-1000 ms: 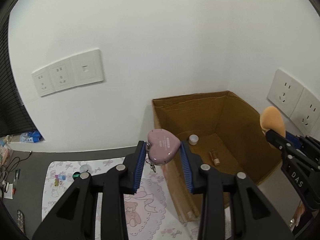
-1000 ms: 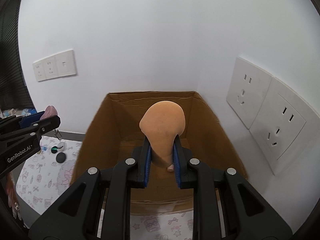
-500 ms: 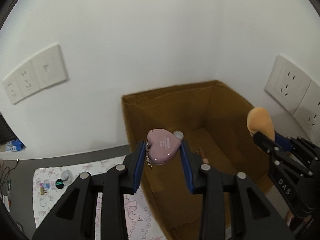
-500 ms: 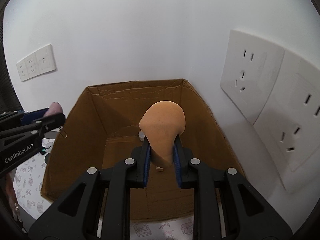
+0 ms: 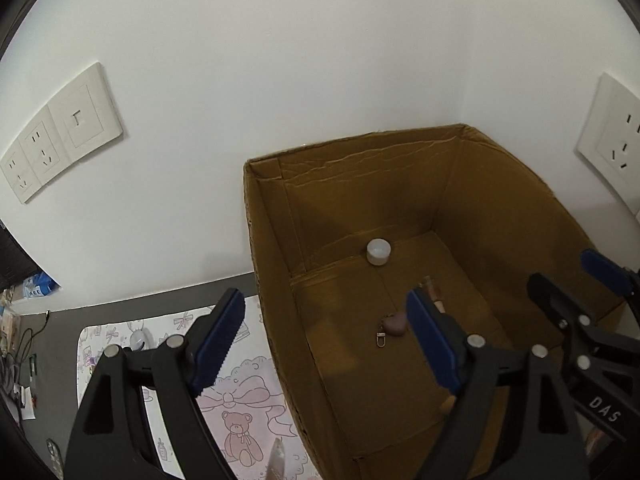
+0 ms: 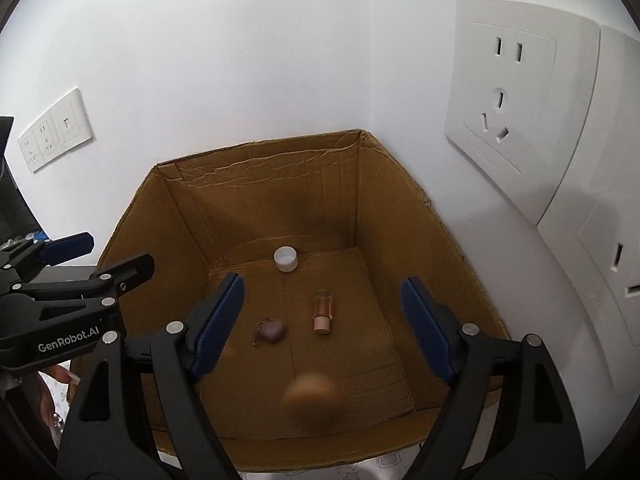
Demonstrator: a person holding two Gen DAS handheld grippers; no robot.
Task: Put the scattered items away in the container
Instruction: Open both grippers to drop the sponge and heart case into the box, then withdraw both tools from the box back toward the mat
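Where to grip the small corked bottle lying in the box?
Grip the small corked bottle across its glass body, coming straight down from above. It lies flat on the box floor, cork toward the camera, both long sides clear of the heart keychain.

An open cardboard box (image 6: 400,208) stands in the wall corner. On its floor lie a pink heart keychain (image 5: 394,323), a small corked bottle (image 6: 323,310) and a white cap (image 6: 286,259); a blurred tan sponge (image 6: 310,400) shows above its near edge.
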